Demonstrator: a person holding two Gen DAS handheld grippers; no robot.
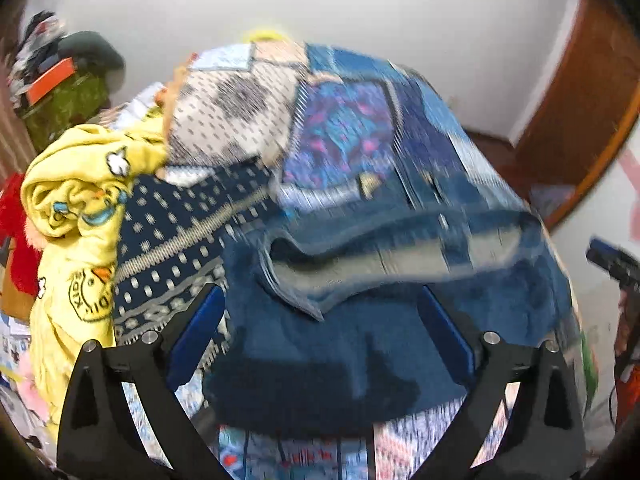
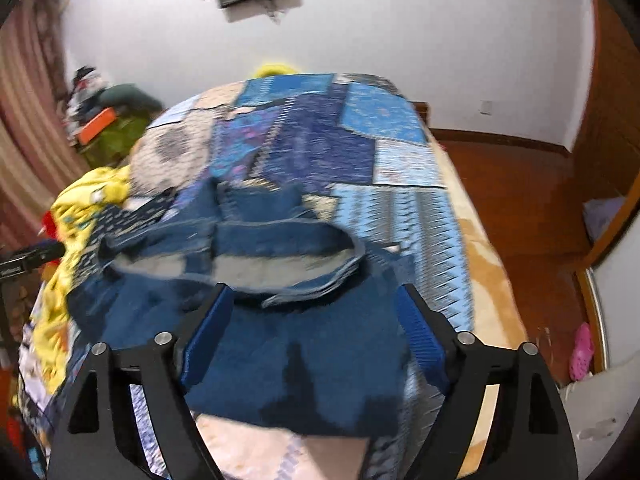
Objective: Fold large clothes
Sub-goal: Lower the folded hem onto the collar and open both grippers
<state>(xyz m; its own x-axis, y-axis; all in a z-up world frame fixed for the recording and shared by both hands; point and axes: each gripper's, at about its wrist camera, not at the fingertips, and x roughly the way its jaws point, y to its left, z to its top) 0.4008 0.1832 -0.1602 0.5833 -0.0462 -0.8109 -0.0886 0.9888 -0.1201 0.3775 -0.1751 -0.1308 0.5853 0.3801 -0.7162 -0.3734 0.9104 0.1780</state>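
Observation:
A dark blue fleecy garment (image 1: 340, 344) lies bunched on the patchwork bedspread (image 1: 340, 132), its collar with a grey lining (image 1: 360, 268) turned up towards me. My left gripper (image 1: 320, 308) is open above the garment, its blue pads either side of the collar, holding nothing. In the right wrist view the same garment (image 2: 288, 364) lies in front, collar (image 2: 256, 268) across the middle. My right gripper (image 2: 316, 308) is open over it and empty. Both views are motion-blurred.
A yellow printed garment (image 1: 80, 208) and a navy dotted cloth (image 1: 176, 232) are piled at the left of the bed. A cluttered green stand (image 1: 68, 104) is in the left corner. Wooden floor (image 2: 520, 208) and a pink shoe (image 2: 581, 350) lie to the right.

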